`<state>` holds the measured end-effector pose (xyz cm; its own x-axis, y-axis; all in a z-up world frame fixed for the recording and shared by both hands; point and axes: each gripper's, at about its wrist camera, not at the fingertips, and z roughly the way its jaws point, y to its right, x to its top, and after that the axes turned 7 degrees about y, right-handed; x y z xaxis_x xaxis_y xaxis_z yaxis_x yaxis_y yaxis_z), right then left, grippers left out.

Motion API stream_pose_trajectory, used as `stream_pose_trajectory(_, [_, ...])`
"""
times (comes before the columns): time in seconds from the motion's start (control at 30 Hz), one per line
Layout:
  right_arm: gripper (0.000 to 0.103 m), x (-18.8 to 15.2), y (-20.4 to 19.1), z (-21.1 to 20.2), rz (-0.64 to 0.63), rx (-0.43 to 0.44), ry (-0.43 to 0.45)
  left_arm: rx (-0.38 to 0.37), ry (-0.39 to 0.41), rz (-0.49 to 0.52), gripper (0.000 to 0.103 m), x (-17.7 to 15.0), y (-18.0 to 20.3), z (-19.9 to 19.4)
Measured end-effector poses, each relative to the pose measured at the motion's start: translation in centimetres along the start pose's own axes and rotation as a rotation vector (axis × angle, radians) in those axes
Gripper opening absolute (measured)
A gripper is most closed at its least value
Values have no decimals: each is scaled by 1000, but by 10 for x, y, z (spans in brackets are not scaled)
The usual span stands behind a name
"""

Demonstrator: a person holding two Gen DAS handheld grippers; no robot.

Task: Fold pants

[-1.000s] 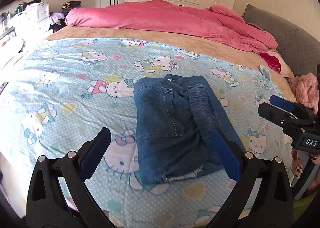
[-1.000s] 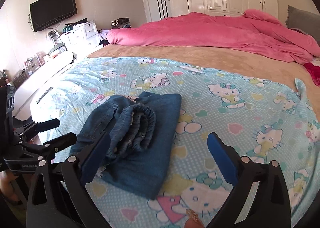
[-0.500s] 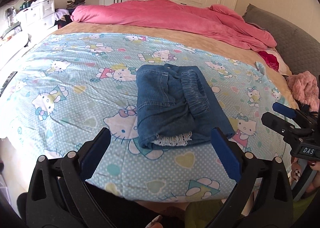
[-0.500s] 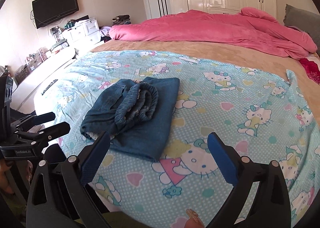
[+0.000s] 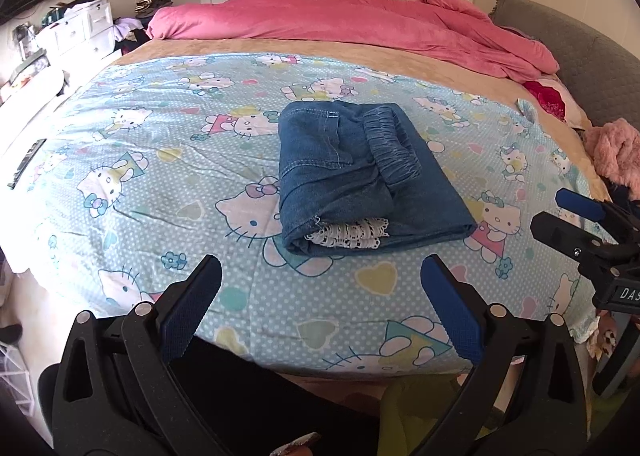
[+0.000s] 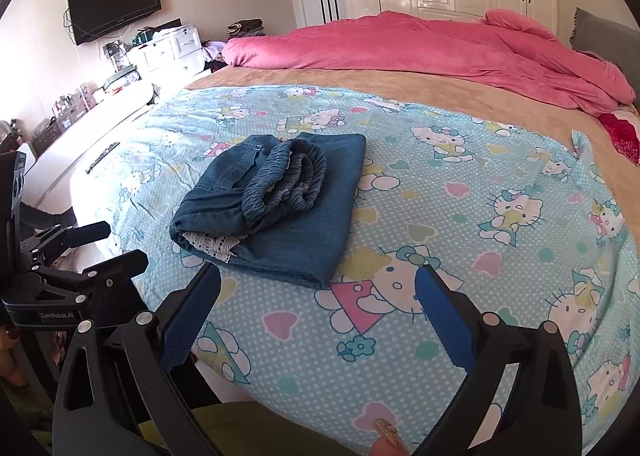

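The blue denim pants (image 5: 360, 180) lie folded into a compact stack on the light blue cartoon-cat sheet (image 5: 160, 184), elastic waistband on top and white lace trim showing at the near end. They also show in the right wrist view (image 6: 276, 208). My left gripper (image 5: 320, 296) is open and empty, held off the bed's near edge, short of the pants. My right gripper (image 6: 318, 308) is open and empty, also back from the pants; it shows at the right in the left wrist view (image 5: 576, 224). The left gripper appears at the left in the right wrist view (image 6: 92, 252).
A pink duvet (image 5: 360, 24) is bunched across the far side of the bed, with a tan blanket (image 6: 400, 92) in front of it. A grey headboard (image 5: 580, 68) and a pink fluffy item (image 5: 616, 152) are at the right. White drawers (image 6: 172, 52) and a TV (image 6: 114, 2) stand at the left.
Both grippers have pulled back toward the near edge of the bed, away from the folded pants. The pants stay in place.
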<state>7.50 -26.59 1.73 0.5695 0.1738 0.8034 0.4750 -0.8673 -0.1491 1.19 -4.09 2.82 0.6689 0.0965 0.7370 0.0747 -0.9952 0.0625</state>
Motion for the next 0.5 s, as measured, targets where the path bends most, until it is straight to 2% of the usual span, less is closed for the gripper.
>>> stream_pose_trajectory(0.2, [97, -4, 3, -2, 7, -17, -10, -37, -3, -30, 94, -4, -2, -1])
stream_pose_trajectory(0.5, [97, -9, 11, 3, 15, -56, -34, -27, 20, -77, 94, -4, -12, -5])
